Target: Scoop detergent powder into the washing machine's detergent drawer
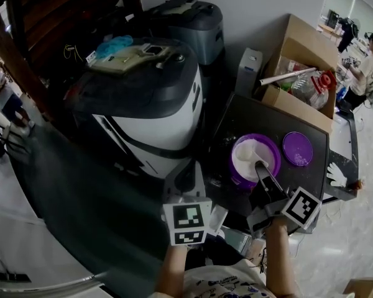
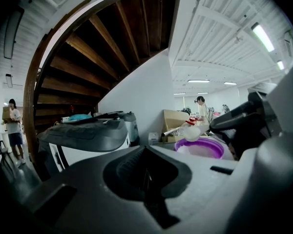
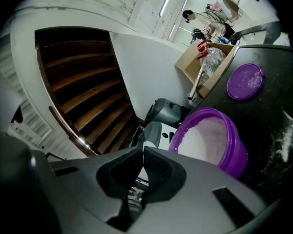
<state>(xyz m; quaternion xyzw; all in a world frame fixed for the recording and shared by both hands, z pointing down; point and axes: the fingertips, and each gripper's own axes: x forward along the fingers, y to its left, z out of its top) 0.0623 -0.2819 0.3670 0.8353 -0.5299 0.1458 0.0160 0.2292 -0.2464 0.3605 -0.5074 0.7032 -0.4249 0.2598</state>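
A purple tub (image 1: 239, 177) of white detergent powder stands on a dark table (image 1: 236, 120), its purple lid (image 1: 297, 148) beside it. My right gripper (image 1: 261, 169) reaches over the tub's near rim, jaws shut on a scoop handle. The white scoop (image 2: 191, 133) shows heaped just above the tub (image 2: 205, 147). The left gripper (image 1: 185, 182) hovers shut and empty between the tub and the dark-and-white washing machine (image 1: 143, 104). In the right gripper view the closed jaws (image 3: 142, 152) point past the tub (image 3: 210, 140). I cannot make out a detergent drawer.
A cardboard box (image 1: 298, 67) with plastic bottles sits behind the table. A second grey machine (image 1: 193, 23) stands behind the washer. A white glove (image 1: 337, 174) lies at the table's right edge. A wooden staircase (image 2: 102, 57) rises at left. People (image 1: 368, 61) stand far off.
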